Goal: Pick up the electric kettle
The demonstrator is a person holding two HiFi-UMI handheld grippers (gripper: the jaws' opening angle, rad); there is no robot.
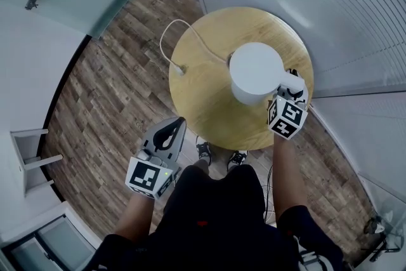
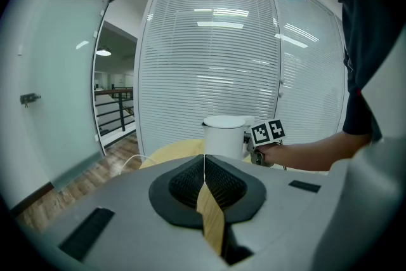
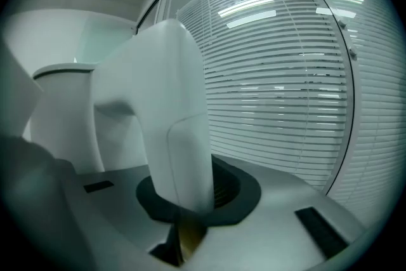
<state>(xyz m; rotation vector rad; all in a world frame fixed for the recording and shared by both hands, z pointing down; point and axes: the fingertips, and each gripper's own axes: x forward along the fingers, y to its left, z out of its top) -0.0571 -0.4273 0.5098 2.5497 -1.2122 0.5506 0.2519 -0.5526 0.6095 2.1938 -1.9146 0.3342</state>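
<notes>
The white electric kettle [image 1: 254,70] stands on the round wooden table [image 1: 203,98], its handle [image 1: 292,81] toward the table's right edge. My right gripper [image 1: 290,88] is shut on that handle; in the right gripper view the handle [image 3: 181,130] fills the gap between the pads and the kettle body [image 3: 63,117] stands just left of it. My left gripper [image 1: 176,127] hangs below the table's near edge over the floor, shut and holding nothing. From the left gripper [image 2: 204,165] the kettle [image 2: 223,135] shows ahead with the right gripper's marker cube [image 2: 268,132] beside it.
A white cord [image 1: 170,35] loops off the table's left side, its plug [image 1: 179,70] lying on the tabletop. Glass walls with blinds [image 1: 342,16] curve round the back and right. A white frame [image 1: 28,155] stands at left. The person's shoes [image 1: 204,150] are under the table edge.
</notes>
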